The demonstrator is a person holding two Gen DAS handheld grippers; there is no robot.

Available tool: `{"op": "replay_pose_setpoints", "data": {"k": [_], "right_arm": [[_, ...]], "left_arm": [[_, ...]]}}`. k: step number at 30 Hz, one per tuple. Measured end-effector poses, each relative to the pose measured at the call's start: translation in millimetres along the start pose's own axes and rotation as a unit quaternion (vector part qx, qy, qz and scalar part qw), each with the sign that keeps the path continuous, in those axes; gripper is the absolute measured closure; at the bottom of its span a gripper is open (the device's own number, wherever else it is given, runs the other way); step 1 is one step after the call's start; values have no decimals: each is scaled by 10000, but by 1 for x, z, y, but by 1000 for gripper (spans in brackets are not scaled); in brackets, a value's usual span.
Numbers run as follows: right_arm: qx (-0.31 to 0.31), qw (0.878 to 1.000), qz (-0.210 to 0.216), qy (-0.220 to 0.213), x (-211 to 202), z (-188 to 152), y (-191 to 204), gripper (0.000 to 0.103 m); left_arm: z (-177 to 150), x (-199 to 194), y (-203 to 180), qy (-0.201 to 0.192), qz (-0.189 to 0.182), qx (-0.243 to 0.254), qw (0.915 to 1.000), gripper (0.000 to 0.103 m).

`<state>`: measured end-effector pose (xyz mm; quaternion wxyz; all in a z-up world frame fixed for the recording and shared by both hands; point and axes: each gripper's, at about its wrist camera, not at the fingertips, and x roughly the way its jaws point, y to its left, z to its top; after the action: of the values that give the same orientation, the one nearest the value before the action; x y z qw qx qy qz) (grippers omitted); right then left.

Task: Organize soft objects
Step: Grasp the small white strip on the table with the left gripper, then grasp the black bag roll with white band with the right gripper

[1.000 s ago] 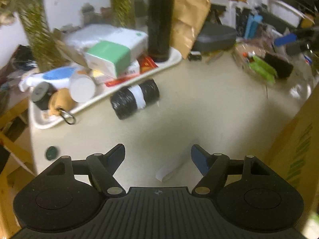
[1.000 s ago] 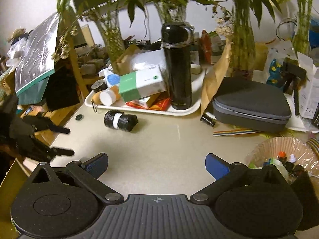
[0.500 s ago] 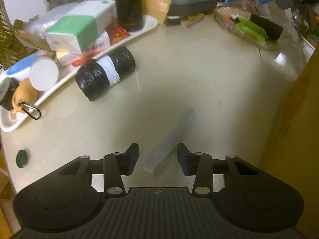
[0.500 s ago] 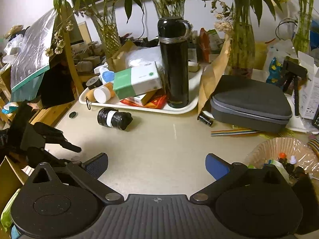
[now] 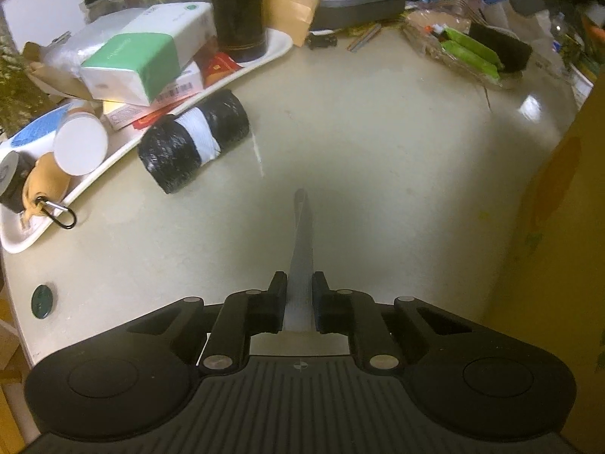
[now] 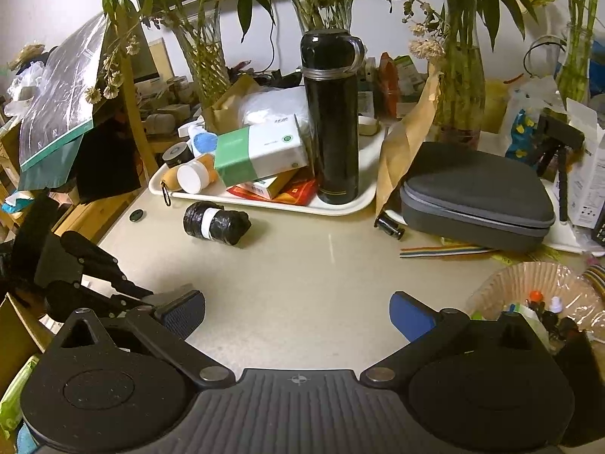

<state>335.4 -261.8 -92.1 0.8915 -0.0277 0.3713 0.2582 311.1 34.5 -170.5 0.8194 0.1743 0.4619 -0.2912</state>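
Observation:
My left gripper [image 5: 298,295] is shut on a thin pale flat packet [image 5: 300,249], held edge-on and pointing forward over the beige table [image 5: 378,159]. A black roll with a white band [image 5: 194,140] lies on the table beside the white tray [image 5: 22,242]; it also shows in the right wrist view [image 6: 215,223]. My right gripper [image 6: 297,314] is open and empty above the table's near part. The left gripper [image 6: 94,276] shows at the left edge of the right wrist view.
The white tray [image 6: 340,208] holds a green-and-white tissue box [image 6: 261,151], a black flask [image 6: 332,117] and small bottles. A grey zip case [image 6: 476,193] sits at right. A wrapped basket [image 6: 537,295] of small items is near right. A yellow cardboard box [image 5: 559,265] stands at right.
My left gripper closed on the pale packet and lifted it, so it now points straight ahead. The right gripper stayed open and shifted slightly.

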Motion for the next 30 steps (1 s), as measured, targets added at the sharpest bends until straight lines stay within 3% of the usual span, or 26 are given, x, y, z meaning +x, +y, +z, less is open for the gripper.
{"op": "replay_pose_setpoints", "data": {"k": [6,13,20,30], "right_arm": [[-83,9999,65,-22,1,1,2,0],[-324,9991,255,-81,8,8,9,0],[-798,9957,469,-46,28,23,20,0],[-1882,9769,998,193,71,44,50,0]], "left_arm": [[4,-18,6,-286,85,-440,9986,89],[6,-37,8,-418,676,-817,9935,89],[4,-64,15,-544,1266,-1538,9784,89],[-3,-91,22,-887,1636,-2216,9572,89]]}}
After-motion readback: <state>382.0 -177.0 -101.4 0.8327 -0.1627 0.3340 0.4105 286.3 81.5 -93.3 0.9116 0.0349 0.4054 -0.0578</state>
